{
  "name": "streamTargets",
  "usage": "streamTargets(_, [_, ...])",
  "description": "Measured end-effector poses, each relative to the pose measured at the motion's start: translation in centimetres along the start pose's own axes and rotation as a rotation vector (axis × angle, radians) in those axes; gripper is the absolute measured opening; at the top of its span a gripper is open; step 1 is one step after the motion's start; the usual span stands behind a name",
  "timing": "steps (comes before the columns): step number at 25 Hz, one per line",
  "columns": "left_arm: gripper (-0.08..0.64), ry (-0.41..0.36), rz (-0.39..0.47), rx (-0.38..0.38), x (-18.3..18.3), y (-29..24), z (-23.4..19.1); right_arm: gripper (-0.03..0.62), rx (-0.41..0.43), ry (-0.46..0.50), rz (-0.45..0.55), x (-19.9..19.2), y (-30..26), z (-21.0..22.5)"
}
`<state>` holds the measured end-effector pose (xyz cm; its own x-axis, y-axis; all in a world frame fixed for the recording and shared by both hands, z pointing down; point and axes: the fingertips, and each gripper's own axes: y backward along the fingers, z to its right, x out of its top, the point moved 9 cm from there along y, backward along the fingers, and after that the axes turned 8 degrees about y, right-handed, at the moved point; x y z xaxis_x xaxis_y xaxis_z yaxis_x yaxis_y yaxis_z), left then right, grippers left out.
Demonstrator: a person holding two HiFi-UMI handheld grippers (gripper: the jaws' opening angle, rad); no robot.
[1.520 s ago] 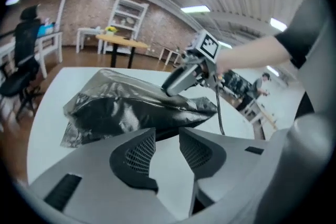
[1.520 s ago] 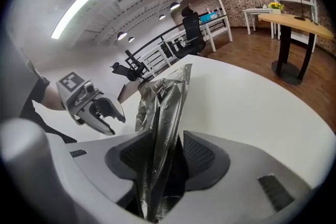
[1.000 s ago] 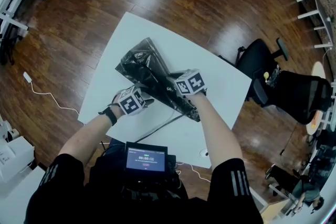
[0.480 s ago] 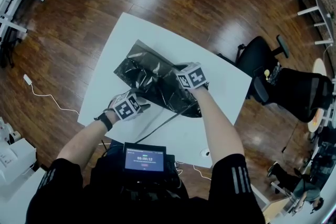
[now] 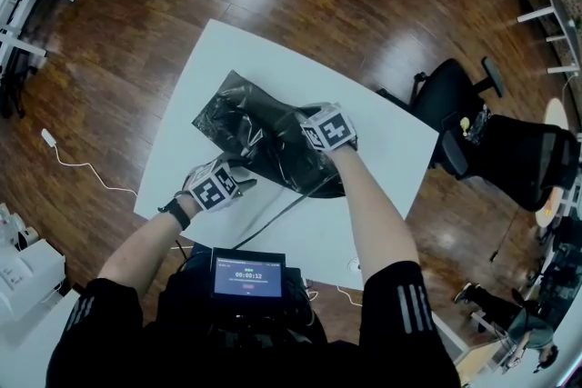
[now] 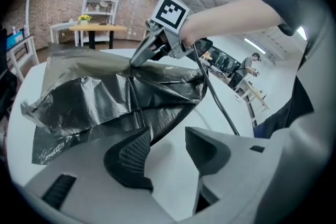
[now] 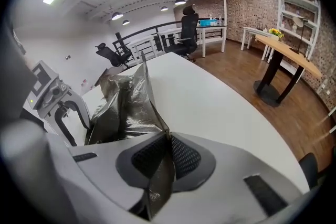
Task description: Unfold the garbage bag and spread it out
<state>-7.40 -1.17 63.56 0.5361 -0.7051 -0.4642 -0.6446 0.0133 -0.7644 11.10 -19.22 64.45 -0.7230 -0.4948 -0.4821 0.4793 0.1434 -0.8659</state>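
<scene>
A crumpled black garbage bag [image 5: 259, 141] lies partly spread on the white table [image 5: 382, 150]. My right gripper [image 5: 307, 121] holds the bag's right part a little above the table. In the right gripper view a fold of the bag [image 7: 123, 110] runs up between the pads, which press on it while the right gripper's [image 7: 168, 150] jaws are opening slightly. The left gripper view shows those jaw tips [image 6: 133, 62] pinching a raised ridge of the bag [image 6: 94, 102]. My left gripper [image 5: 238, 181] stands open at the bag's near-left edge; nothing is between the left gripper's [image 6: 168, 136] fingers.
A black cable [image 5: 273, 215] runs across the table's near side, by the right arm. Black office chairs [image 5: 496, 154] stand beyond the table's right edge. A small screen [image 5: 247, 273] sits at the person's chest. Wooden floor surrounds the table.
My left gripper has drawn back toward the near-left and no longer touches the bag. The right gripper has carried its part of the bag slightly farther away; the bag spreads wider.
</scene>
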Motion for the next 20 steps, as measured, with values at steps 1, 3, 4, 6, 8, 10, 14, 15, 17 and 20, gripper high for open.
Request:
streamTargets(1, [0.218, 0.005, 0.002, 0.0, -0.1, 0.0, -0.1, 0.044, 0.008, -0.01, 0.009, 0.0, 0.1, 0.1])
streamTargets(3, [0.218, 0.005, 0.013, -0.003, -0.1, 0.1, -0.1, 0.044, 0.027, -0.031, 0.022, -0.3, 0.0, 0.3])
streamTargets(4, [0.218, 0.005, 0.012, -0.004, -0.1, 0.2, -0.1, 0.045, 0.039, -0.047, 0.031, -0.5, 0.0, 0.3])
streamTargets(6, [0.218, 0.01, 0.008, -0.006, -0.1, 0.3, -0.1, 0.052, 0.066, -0.089, 0.065, -0.5, 0.2, 0.4])
streamTargets(8, [0.218, 0.016, 0.004, -0.008, -0.1, 0.3, -0.1, 0.11, 0.087, -0.132, 0.1, -0.7, 0.4, 0.7])
streamTargets(10, [0.218, 0.017, 0.007, -0.009, 0.0, 0.3, -0.1, 0.197, 0.104, -0.176, 0.15, -0.8, 1.1, 1.2])
streamTargets(14, [0.218, 0.006, 0.02, -0.02, 0.5, 0.7, 0.3, 0.202, 0.154, -0.258, 0.279, -0.7, 3.7, 1.6])
streamTargets(15, [0.218, 0.002, 0.022, -0.018, 0.5, 0.8, 0.4, 0.202, 0.159, -0.265, 0.304, -0.7, 4.5, 1.6])
streamTargets(17, [0.218, -0.001, 0.038, -0.006, 0.4, 1.3, 0.4, 0.202, 0.152, -0.269, 0.344, -0.6, 5.9, 1.6])
streamTargets(20, [0.218, -0.01, 0.083, 0.003, 1.0, 2.6, 0.8, 0.202, 0.124, -0.28, 0.371, -0.9, 7.6, 1.3])
